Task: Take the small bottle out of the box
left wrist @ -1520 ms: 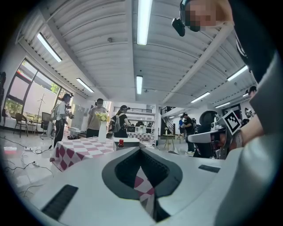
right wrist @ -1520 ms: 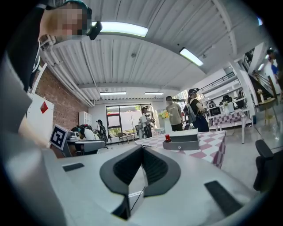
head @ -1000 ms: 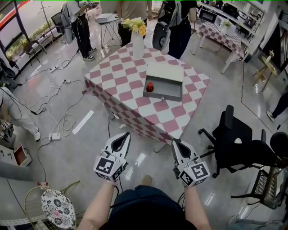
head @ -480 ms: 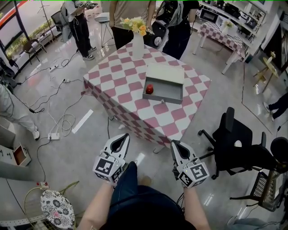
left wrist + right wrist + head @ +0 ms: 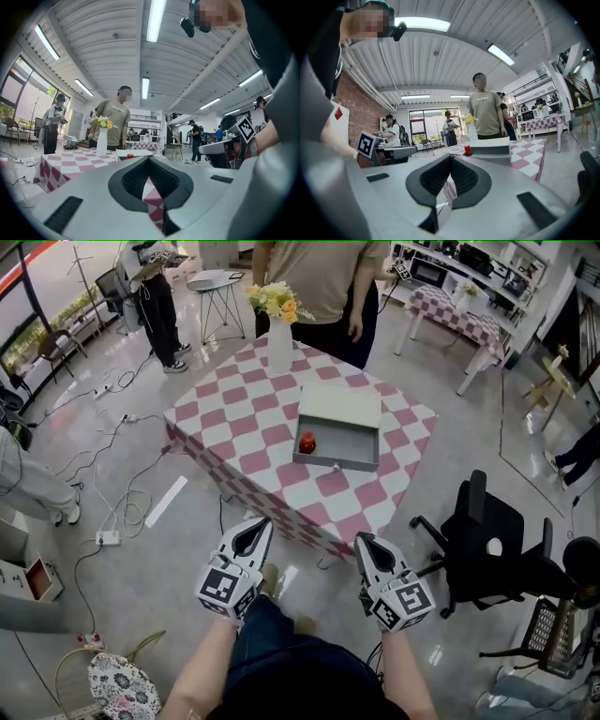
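Observation:
A small red bottle (image 5: 307, 442) stands inside a grey open box (image 5: 354, 412) on the pink-and-white checked table (image 5: 246, 411). Both grippers hang low over the floor, well short of the table's near corner. My left gripper (image 5: 254, 525) has its jaws closed together with nothing between them. My right gripper (image 5: 365, 541) is shut and empty too. In the left gripper view the bottle (image 5: 130, 156) shows far off beyond the gripper (image 5: 150, 160). The right gripper view shows the bottle (image 5: 467, 149) beside the box (image 5: 490, 146), beyond the gripper (image 5: 451, 158).
A white vase of flowers (image 5: 278, 329) stands at the table's far corner. A person in a beige shirt (image 5: 328, 282) stands just behind the table. A black office chair (image 5: 494, 542) is at the right. Cables (image 5: 117, 484) trail over the floor at the left.
The view has advanced slightly toward the table, and my leg has swung forward. The beige-shirted person now stands closer behind the table. Both grippers stay shut, in the same spot in view.

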Motion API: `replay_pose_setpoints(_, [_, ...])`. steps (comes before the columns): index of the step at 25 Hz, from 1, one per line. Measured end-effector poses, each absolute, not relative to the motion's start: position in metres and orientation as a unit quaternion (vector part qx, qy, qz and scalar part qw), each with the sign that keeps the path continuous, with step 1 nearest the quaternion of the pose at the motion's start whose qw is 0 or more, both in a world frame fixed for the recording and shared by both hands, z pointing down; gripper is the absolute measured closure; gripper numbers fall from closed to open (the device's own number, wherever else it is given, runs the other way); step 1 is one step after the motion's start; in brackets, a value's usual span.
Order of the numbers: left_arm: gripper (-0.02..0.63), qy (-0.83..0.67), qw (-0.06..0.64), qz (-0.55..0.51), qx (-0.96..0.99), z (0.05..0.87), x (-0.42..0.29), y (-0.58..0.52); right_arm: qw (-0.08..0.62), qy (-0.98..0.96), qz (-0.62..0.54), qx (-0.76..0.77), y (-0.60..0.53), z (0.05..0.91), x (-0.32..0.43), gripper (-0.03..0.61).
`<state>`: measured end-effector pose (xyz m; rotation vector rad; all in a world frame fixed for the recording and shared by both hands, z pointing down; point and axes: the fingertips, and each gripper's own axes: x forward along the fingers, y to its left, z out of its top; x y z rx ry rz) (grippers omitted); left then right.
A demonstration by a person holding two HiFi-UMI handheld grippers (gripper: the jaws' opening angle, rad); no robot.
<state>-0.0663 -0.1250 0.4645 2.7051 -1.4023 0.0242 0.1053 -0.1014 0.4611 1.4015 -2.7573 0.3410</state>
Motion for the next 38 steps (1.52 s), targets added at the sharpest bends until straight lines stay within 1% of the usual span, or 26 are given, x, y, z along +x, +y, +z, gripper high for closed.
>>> replay_pose_setpoints(26, [0.611, -0.388, 0.062, 0.023, 0.919, 0.475, -0.081, -0.319, 0.037, -0.863, 0.131, 0.486, -0.271, 0.475, 0.064, 0.575])
replay_pose_setpoints(37, [0.611, -0.350, 0.072, 0.028, 0.933, 0.489, -0.078, -0.371, 0.076, -0.855, 0.131, 0.496, -0.324, 0.495, 0.040, 0.572])
replay_pose_setpoints(38, [0.611, -0.347, 0.073, 0.029, 0.935, 0.490, -0.077, -0.373, 0.078, -0.855, 0.132, 0.495, -0.328, 0.496, 0.038, 0.552])
